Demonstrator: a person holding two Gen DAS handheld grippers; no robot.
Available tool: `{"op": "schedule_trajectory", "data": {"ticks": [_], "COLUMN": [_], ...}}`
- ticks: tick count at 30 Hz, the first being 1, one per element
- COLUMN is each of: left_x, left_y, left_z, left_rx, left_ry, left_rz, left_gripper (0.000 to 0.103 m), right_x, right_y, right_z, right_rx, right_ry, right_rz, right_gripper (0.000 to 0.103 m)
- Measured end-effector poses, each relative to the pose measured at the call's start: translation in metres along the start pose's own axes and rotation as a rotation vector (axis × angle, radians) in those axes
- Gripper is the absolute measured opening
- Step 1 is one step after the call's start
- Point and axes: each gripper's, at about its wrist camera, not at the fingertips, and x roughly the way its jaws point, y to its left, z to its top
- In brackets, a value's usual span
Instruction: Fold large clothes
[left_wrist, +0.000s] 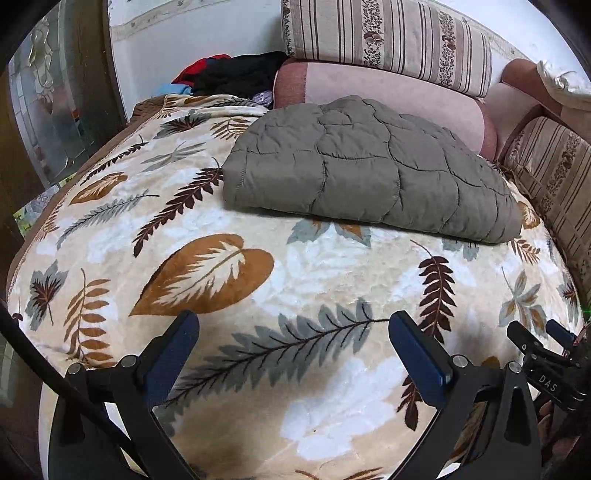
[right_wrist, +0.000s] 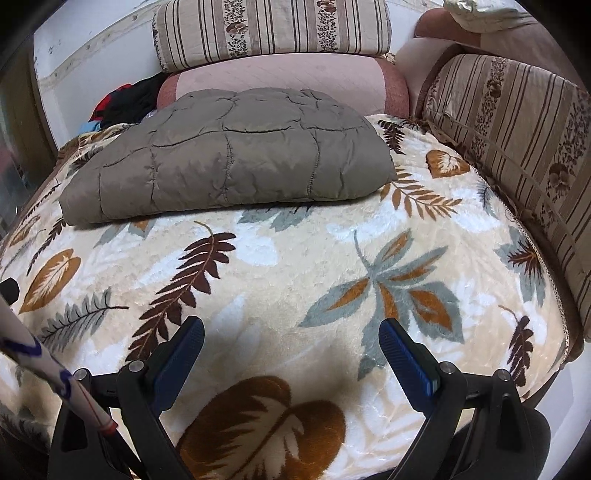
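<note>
A grey-olive quilted garment (left_wrist: 369, 166) lies folded into a thick rectangle at the back of the bed; it also shows in the right wrist view (right_wrist: 236, 155). It rests on a cream blanket with a leaf print (left_wrist: 258, 288). My left gripper (left_wrist: 293, 328) is open and empty, held above the blanket well in front of the garment. My right gripper (right_wrist: 291, 332) is open and empty too, also in front of the garment. The right gripper's tip (left_wrist: 543, 347) shows at the right edge of the left wrist view.
Striped floral cushions (left_wrist: 388, 37) and a pink bolster (left_wrist: 388, 96) line the back. Another striped cushion (right_wrist: 517, 147) lines the right side. A pile of red and black clothes (left_wrist: 229, 74) sits at the back left corner. A dark door frame (left_wrist: 92, 74) stands to the left.
</note>
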Motion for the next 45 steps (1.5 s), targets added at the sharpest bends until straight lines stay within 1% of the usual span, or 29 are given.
{"op": "schedule_trajectory", "data": {"ticks": [7, 12, 16, 19, 21, 24, 28, 30, 32, 34, 37, 38, 39, 41, 42, 43, 45], "left_x": [0.004, 0.014, 0.024, 0.034, 0.043, 0.058, 0.093, 0.114, 0.137, 0.160, 0.200, 0.216, 0.231, 0.256, 0.267, 0.274, 0.288], "left_y": [-0.002, 0.003, 0.014, 0.029, 0.044, 0.064, 0.092, 0.101, 0.109, 0.112, 0.118, 0.120, 0.122, 0.120, 0.116, 0.112, 0.100], "left_z": [-0.002, -0.001, 0.003, 0.014, 0.027, 0.050, 0.094, 0.115, 0.137, 0.156, 0.180, 0.186, 0.192, 0.197, 0.199, 0.199, 0.201], "left_rx": [0.013, 0.008, -0.009, -0.039, -0.081, -0.133, -0.184, -0.190, -0.194, -0.194, -0.217, -0.236, -0.251, -0.265, -0.263, -0.259, -0.249], "left_ry": [0.009, 0.026, 0.043, 0.063, 0.081, 0.096, 0.118, 0.138, 0.148, 0.167, 0.214, 0.237, 0.267, 0.322, 0.345, 0.362, 0.383], "left_rz": [0.009, 0.017, 0.025, -0.002, -0.046, -0.096, -0.164, -0.191, -0.241, -0.289, -0.382, -0.430, -0.496, -0.617, -0.671, -0.690, -0.686], "left_gripper": [0.103, 0.103, 0.103, 0.103, 0.103, 0.103, 0.103, 0.103, 0.103, 0.103, 0.103, 0.103, 0.103, 0.103, 0.103, 0.103, 0.103], "right_x": [0.004, 0.009, 0.014, 0.017, 0.019, 0.025, 0.040, 0.051, 0.070, 0.090, 0.131, 0.147, 0.163, 0.196, 0.210, 0.219, 0.238], "right_y": [-0.003, -0.005, -0.007, -0.011, -0.019, -0.036, -0.070, -0.085, -0.104, -0.121, -0.140, -0.144, -0.146, -0.144, -0.142, -0.140, -0.131], "right_z": [-0.002, -0.002, 0.000, 0.007, 0.016, 0.040, 0.085, 0.107, 0.134, 0.157, 0.187, 0.195, 0.200, 0.211, 0.215, 0.218, 0.224], "right_rx": [0.017, 0.020, 0.023, 0.036, 0.053, 0.090, 0.144, 0.161, 0.194, 0.241, 0.318, 0.342, 0.355, 0.365, 0.369, 0.371, 0.377], "right_ry": [0.010, 0.023, 0.032, 0.036, 0.035, 0.022, -0.041, -0.047, -0.031, 0.000, 0.083, 0.109, 0.137, 0.207, 0.223, 0.233, 0.275], "right_rz": [-0.008, -0.012, -0.015, -0.009, 0.005, 0.025, -0.009, -0.027, -0.013, 0.029, 0.149, 0.188, 0.233, 0.322, 0.358, 0.394, 0.486], "right_gripper": [0.098, 0.098, 0.098, 0.098, 0.098, 0.098, 0.098, 0.098, 0.098, 0.098, 0.098, 0.098, 0.098, 0.098, 0.098, 0.099, 0.099]}}
